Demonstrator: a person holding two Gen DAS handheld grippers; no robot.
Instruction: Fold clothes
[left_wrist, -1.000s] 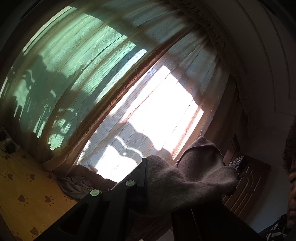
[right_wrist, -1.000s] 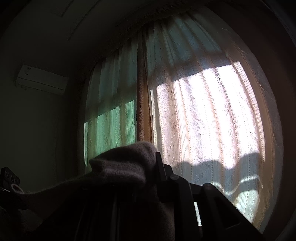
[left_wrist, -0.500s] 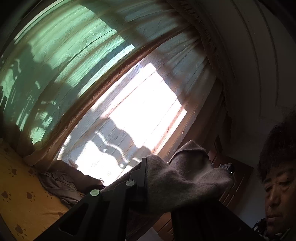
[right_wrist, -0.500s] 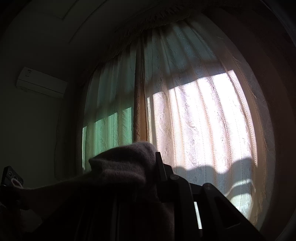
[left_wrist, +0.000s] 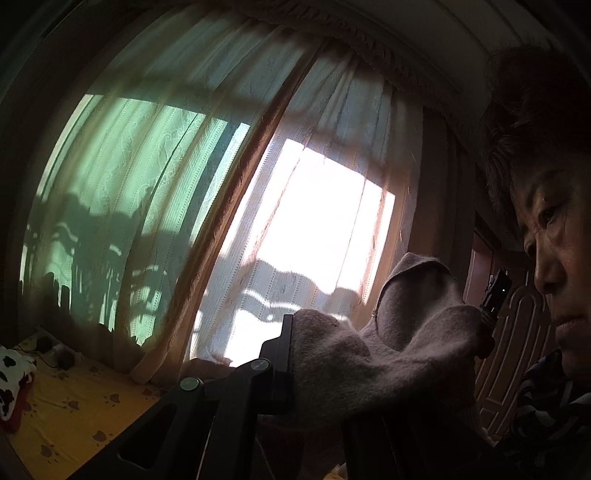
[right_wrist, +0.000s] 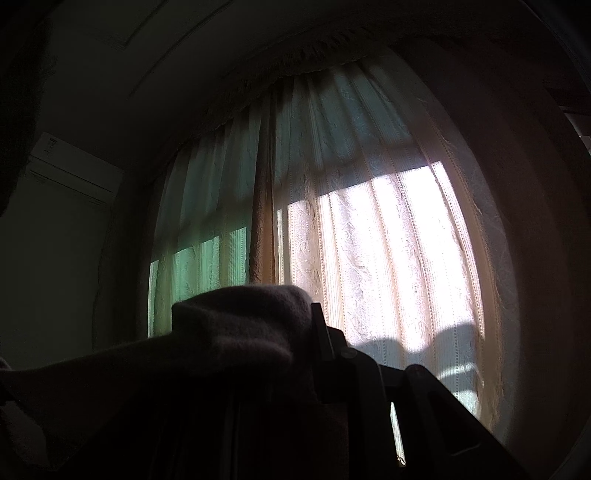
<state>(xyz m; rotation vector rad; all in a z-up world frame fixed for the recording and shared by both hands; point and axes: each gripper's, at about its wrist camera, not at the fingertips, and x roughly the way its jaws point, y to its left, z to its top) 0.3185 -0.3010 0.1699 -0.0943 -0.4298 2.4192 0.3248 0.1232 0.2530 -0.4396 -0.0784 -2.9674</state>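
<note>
In front of the sunlit curtains (left_wrist: 207, 192), I have both grippers raised with a grey-brown woolly garment (left_wrist: 391, 354) stretched between them. On the left wrist view, my left gripper (left_wrist: 295, 354) has its jaws pressed together on an edge of that garment; the cloth bunches up against the dark finger (left_wrist: 286, 350) and spills away to the right, hiding the other finger. A fold of it stands up in a peak, and its far end runs to my right gripper (left_wrist: 493, 306), a small dark shape just beside the person's face at the right edge. Below on the left lies a yellow sheet (left_wrist: 74, 406) printed with paw marks, and at its far left corner sits a black-and-white spotted cloth (left_wrist: 11, 373).

On the right wrist view the scene is very dark. My right gripper (right_wrist: 295, 332) pinches the same garment (right_wrist: 236, 328): the cloth humps over the left side and lies against the inner face of the right finger (right_wrist: 319, 332), then trails off leftward toward the frame edge. An air conditioner (right_wrist: 74, 173) is mounted high on the wall to the left of the curtains (right_wrist: 369, 240).
</note>
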